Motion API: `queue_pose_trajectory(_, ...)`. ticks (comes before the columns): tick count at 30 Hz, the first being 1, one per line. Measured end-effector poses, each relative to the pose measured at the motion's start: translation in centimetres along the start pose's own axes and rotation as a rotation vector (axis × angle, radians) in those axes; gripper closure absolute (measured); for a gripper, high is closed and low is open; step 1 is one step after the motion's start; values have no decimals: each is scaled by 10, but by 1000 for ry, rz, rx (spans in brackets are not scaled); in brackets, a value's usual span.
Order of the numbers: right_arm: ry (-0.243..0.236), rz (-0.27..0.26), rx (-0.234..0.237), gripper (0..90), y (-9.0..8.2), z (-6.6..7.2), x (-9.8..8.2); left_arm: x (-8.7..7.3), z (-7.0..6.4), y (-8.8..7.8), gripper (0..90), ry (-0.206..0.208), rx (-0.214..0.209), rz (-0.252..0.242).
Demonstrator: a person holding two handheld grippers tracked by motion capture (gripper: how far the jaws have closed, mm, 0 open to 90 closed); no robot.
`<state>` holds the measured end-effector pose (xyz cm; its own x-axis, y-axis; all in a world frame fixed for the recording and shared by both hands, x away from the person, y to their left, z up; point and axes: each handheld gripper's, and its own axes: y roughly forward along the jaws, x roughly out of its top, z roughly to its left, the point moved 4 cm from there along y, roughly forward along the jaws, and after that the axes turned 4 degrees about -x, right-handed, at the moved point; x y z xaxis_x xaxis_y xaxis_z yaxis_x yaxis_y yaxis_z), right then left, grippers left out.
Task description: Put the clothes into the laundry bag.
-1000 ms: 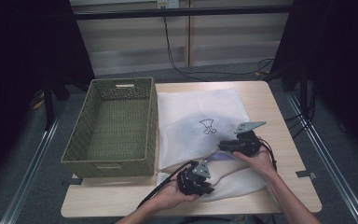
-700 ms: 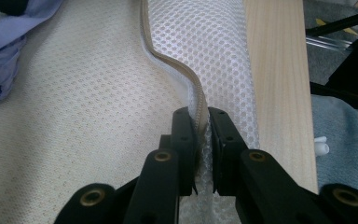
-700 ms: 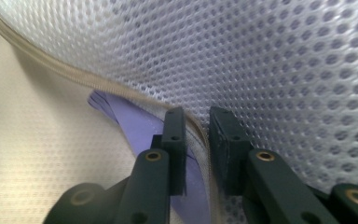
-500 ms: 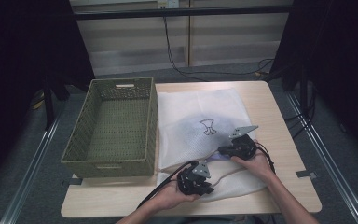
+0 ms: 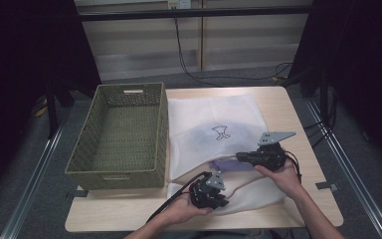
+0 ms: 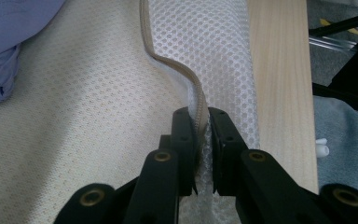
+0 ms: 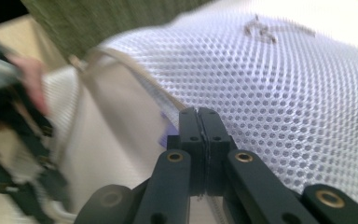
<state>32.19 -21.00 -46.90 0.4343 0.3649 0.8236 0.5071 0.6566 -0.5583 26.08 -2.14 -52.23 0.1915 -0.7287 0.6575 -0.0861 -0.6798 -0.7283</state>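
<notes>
Mesh laundry bag (image 5: 214, 124), mouth at lower centre: left claw (image 5: 213, 191) clenched on lower hem (image 6: 193, 93), right claw (image 5: 242, 157) clenched on upper flap, directly above-right.

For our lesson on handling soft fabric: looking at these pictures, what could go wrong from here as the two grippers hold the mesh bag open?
1. The left gripper pinches only the thin beige edge band of the mesh laundry bag; a pull could slip it free.
2. The right gripper is shut on the upper mesh layer; tugging apart might strain the mesh.
3. The purple garment lies at the opening and could slide out onto the table.
</notes>
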Motion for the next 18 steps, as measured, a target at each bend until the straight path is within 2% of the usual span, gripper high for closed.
queue_pose_trajectory(2,7,-13,10,899,-5,2,2,0,0,1,820,-3,-5,-8)
queue_pose_trajectory(3,-1,-36,17,899,-14,7,6,0,0,1,821,-3,-2,-6)
queue_pose_trajectory(5,0,-43,23,900,-17,9,7,0,0,1,821,-3,0,-7)
queue_pose_trajectory(7,-9,-52,34,900,-24,17,5,0,0,-2,821,3,2,33)
queue_pose_trajectory(8,-14,-47,34,900,-25,20,2,0,-1,1,820,-8,0,-6)
queue_pose_trajectory(11,-32,-6,41,900,-26,29,-10,0,0,0,821,-10,-3,1)
queue_pose_trajectory(13,-35,5,48,900,-25,30,-14,0,-1,1,822,-18,0,-7)
queue_pose_trajectory(14,-37,37,52,900,-24,32,-24,1,0,0,823,-18,3,-2)
queue_pose_trajectory(18,-29,77,61,900,-19,34,-38,1,-1,1,826,-29,6,-11)
